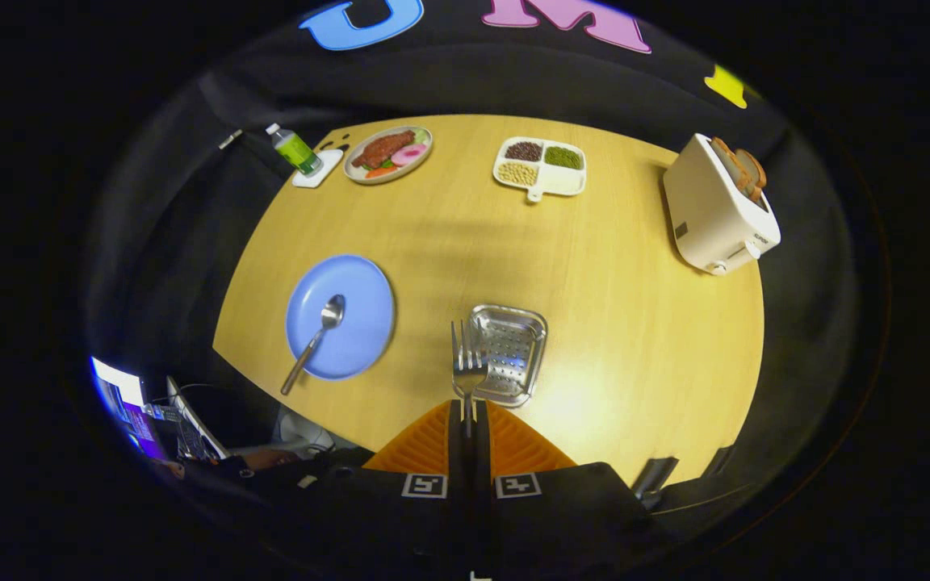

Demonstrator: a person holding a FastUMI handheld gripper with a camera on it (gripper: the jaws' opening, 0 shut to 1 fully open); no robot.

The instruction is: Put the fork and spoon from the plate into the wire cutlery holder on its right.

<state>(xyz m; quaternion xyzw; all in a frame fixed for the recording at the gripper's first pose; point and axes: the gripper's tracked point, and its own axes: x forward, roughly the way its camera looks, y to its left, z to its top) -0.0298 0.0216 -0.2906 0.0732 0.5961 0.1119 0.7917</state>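
My gripper [467, 420] is shut on the handle of a metal fork [467, 367], held high over the table with its tines pointing away from me. The fork's head overlaps the left rim of the perforated metal cutlery holder [513, 347] seen from above, just ahead of the fingers. Left of the holder lies a blue plate [360, 331]. A metal spoon [316, 339] rests on it, bowl near the plate's middle, handle sticking out over the near-left rim.
Across the round wooden table [594, 266]: a white toaster [715, 210] with bread at the right, a divided dish of beans [542, 165], a plate of food [388, 153], a green bottle [295, 149] on a coaster. A laptop [130, 403] glows below the table's left edge.
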